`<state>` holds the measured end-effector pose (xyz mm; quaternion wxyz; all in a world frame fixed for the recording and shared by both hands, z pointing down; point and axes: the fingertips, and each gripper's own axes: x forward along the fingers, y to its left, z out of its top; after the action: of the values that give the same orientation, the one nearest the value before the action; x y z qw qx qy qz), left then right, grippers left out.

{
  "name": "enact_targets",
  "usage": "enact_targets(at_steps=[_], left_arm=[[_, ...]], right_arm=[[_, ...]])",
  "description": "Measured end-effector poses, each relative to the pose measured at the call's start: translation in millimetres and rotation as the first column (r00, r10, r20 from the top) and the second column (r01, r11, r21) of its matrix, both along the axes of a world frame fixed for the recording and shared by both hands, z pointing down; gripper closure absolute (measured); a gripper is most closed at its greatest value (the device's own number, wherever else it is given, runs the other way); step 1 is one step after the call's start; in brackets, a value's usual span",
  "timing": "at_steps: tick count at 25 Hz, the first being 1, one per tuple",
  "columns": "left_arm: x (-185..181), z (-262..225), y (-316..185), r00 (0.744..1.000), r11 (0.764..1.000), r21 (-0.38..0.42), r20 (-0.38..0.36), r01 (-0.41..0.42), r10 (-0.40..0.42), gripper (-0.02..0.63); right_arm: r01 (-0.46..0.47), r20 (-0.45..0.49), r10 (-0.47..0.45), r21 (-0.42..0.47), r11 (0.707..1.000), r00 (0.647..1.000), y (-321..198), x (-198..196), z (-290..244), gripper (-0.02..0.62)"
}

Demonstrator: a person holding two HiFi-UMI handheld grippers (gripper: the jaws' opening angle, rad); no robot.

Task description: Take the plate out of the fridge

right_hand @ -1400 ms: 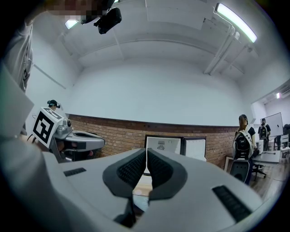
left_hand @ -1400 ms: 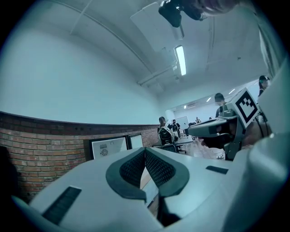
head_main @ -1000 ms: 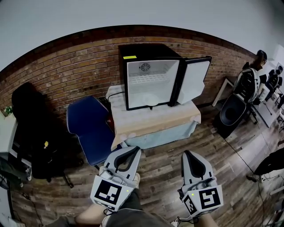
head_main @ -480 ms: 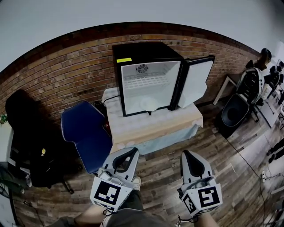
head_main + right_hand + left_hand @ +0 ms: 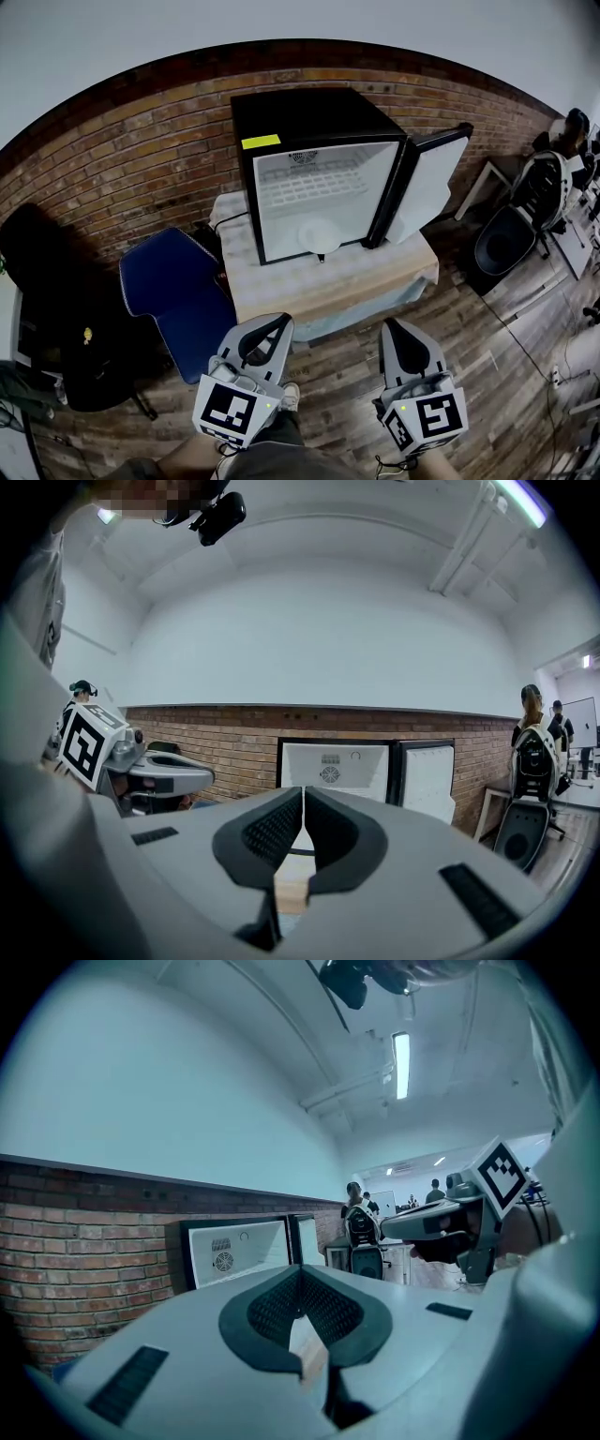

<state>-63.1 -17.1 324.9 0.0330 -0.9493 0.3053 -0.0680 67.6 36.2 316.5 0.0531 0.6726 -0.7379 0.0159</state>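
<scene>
A black mini fridge [image 5: 314, 122] stands on a cloth-covered table [image 5: 328, 281], its door [image 5: 427, 183] swung open to the right. A white plate [image 5: 320, 236] lies on the fridge floor near the front. A wire shelf [image 5: 314, 187] sits above it. My left gripper [image 5: 269, 326] and right gripper [image 5: 400, 329] hover low in front of the table, both shut and empty, well short of the fridge. The fridge [image 5: 234, 1251] shows beyond the left gripper's [image 5: 300, 1274] closed jaws, and the fridge [image 5: 337, 766] likewise beyond the right gripper [image 5: 303, 794].
A blue chair [image 5: 173, 291] stands left of the table. A dark bag or chair [image 5: 56, 309] sits further left. A brick wall [image 5: 112, 159] runs behind. Office chairs [image 5: 511, 234] and people are at the right. The floor [image 5: 506, 356] is wood planks.
The view has closed in on the fridge, which now looks larger and nearer. Both grippers keep their place at the bottom and stay shut.
</scene>
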Motion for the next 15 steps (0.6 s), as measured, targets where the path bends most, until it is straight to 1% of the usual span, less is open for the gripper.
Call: enact_targets(at_steps=[3, 7, 9, 15], left_arm=[[6, 1, -31, 1.000, 1.000, -0.005, 0.014, -0.004, 0.004, 0.588], [14, 2, -73, 0.999, 1.000, 0.013, 0.026, -0.025, 0.024, 0.588], [18, 2, -93, 0.999, 1.000, -0.003, 0.025, -0.026, 0.026, 0.588], [30, 2, -139, 0.998, 0.999, 0.004, 0.033, -0.055, 0.054, 0.588]], right_arm=[[-0.003, 0.003, 0.003, -0.010, 1.000, 1.000, -31, 5, 0, 0.565], [-0.004, 0.005, 0.005, -0.031, 1.000, 1.000, -72, 10, 2, 0.565], [-0.007, 0.008, 0.008, -0.035, 0.999, 1.000, -93, 13, 2, 0.565], [-0.020, 0.009, 0.020, -0.040, 0.999, 1.000, -140, 21, 2, 0.565]])
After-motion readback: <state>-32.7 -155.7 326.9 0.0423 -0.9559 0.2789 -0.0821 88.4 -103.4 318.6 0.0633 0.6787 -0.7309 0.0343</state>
